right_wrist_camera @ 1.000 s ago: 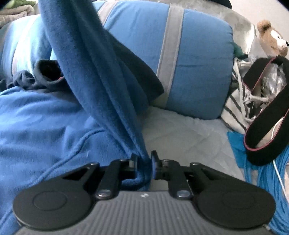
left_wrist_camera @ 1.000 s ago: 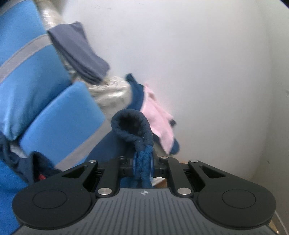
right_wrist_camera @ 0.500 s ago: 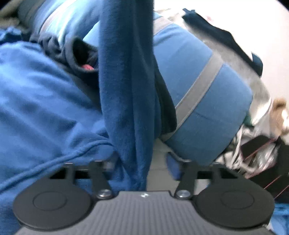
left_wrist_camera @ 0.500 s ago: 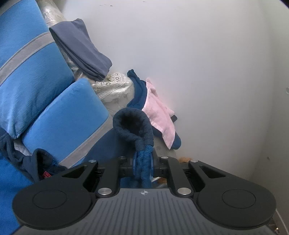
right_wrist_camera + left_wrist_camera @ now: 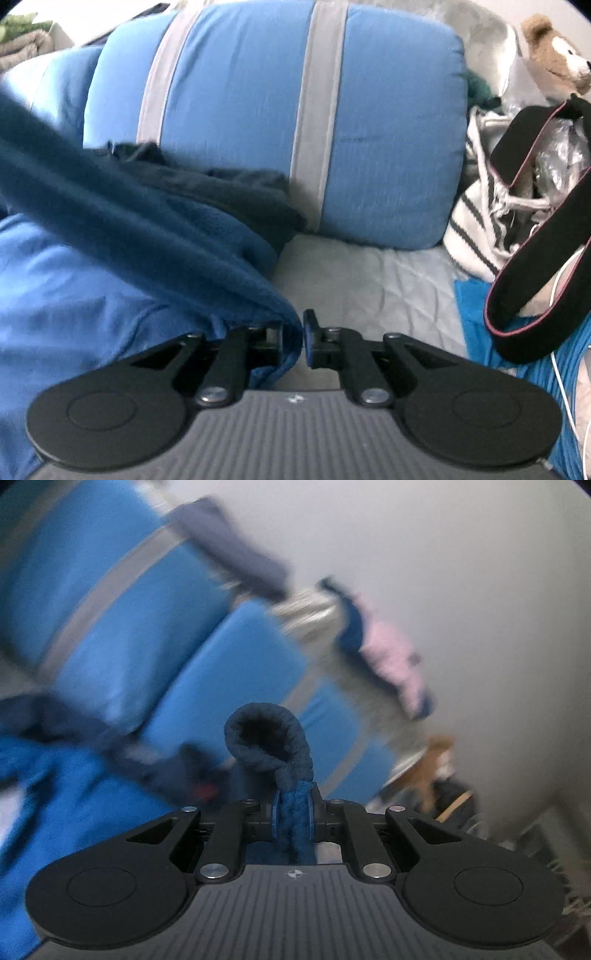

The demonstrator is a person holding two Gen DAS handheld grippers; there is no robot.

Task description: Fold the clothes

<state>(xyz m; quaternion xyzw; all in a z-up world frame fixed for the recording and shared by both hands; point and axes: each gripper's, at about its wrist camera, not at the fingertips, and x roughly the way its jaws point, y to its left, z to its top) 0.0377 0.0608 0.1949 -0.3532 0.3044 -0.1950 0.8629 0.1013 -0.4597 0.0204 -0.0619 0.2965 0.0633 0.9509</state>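
The right hand-held gripper (image 5: 293,336) is closing, with the hem of the blue fleece garment (image 5: 155,240) between its jaws: cloth lies against the left pad, a sliver of gap shows at the right. From there the fleece runs as a long band toward ten o'clock, over the bed (image 5: 369,280) and toward the striped pillow (image 5: 295,122) at twelve. The left hand-held gripper (image 5: 293,814) is pressed tight on a bunched fold of the same fleece, its cuff (image 5: 267,738) looping up at twelve. Judged from this, both ends are in hand and the band's long axis spans between them.
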